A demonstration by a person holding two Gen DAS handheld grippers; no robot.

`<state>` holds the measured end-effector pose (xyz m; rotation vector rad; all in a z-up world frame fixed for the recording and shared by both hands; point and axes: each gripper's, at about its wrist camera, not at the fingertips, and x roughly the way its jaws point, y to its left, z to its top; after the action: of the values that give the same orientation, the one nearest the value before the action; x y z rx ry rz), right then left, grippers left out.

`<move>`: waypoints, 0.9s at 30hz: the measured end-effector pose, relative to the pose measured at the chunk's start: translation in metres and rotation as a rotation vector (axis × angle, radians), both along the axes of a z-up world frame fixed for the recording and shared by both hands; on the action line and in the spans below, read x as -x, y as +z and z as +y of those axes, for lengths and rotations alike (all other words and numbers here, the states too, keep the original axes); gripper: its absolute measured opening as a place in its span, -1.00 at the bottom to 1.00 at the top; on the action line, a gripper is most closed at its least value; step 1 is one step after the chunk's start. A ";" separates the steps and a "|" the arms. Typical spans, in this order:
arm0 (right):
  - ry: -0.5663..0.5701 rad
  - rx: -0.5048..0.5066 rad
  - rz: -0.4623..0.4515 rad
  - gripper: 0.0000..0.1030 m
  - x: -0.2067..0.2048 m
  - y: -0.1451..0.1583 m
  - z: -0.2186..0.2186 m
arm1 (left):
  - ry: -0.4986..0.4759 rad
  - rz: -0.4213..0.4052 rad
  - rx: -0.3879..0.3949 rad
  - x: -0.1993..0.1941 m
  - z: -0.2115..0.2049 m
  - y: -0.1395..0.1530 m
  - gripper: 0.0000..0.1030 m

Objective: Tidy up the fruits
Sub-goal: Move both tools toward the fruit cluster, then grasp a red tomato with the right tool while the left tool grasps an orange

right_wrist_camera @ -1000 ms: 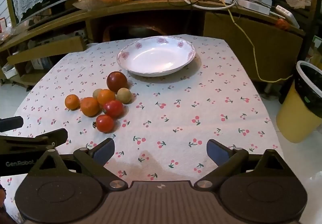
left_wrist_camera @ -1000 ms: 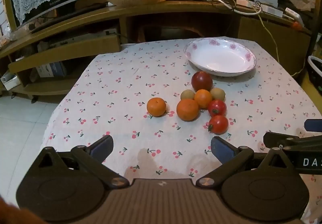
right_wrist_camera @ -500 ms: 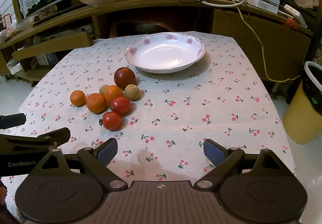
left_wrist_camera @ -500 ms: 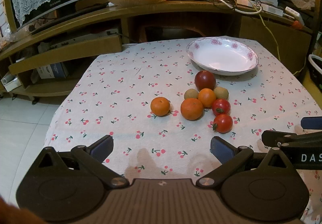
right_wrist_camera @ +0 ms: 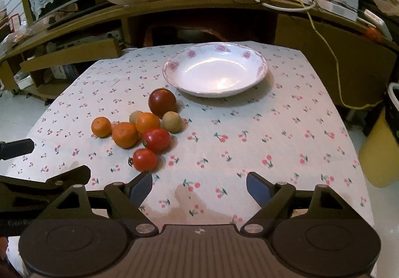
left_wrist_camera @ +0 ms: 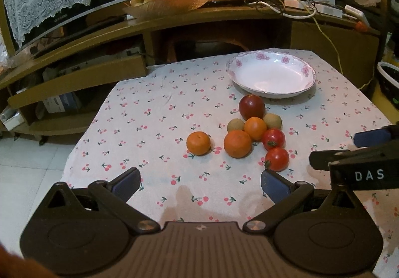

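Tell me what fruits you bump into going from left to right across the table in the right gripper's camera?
Lone small orange → bigger orange → front tomato → dark red fruit → brownish round fruit. The other fruits in the bunch overlap too much to order.

We hold the right gripper low over the near edge of the cloth, its blue pads spread wide with nothing between them. Left of it, the other gripper pokes in. The fruit pile sits left of centre: a dark apple farthest, two tomatoes nearest, one orange apart on the left. The bowl stands beyond, holding nothing.
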<state>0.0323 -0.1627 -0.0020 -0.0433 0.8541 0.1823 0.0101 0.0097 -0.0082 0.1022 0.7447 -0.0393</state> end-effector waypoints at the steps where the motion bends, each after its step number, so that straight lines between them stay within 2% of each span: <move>1: 0.009 -0.004 0.002 0.53 -0.002 0.000 0.001 | 0.001 0.004 0.004 -0.001 0.002 0.000 1.00; 12: 0.136 -0.044 0.060 0.33 -0.027 -0.012 0.024 | -0.039 0.008 -0.037 -0.005 0.008 -0.009 1.00; 15: 0.179 -0.053 0.081 0.16 -0.033 -0.017 0.032 | -0.060 0.005 -0.054 -0.006 0.004 -0.010 1.00; 17: 0.197 -0.042 0.098 -0.08 -0.037 -0.022 0.038 | -0.066 0.009 -0.049 -0.007 0.004 -0.011 1.00; 19: 0.210 -0.053 0.110 -0.14 -0.040 -0.024 0.039 | -0.071 0.012 -0.050 -0.009 0.004 -0.012 1.00; 23: 0.222 -0.062 0.123 -0.41 -0.045 -0.022 0.040 | -0.089 0.020 -0.039 -0.012 0.003 -0.014 1.00; 27: 0.216 -0.075 0.140 -0.43 -0.043 -0.019 0.032 | -0.121 0.028 -0.015 -0.016 -0.002 -0.015 0.94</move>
<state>0.0756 -0.1309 -0.0214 -0.0531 0.9812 0.4243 0.0260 0.0082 -0.0235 0.1612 0.7665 -0.1506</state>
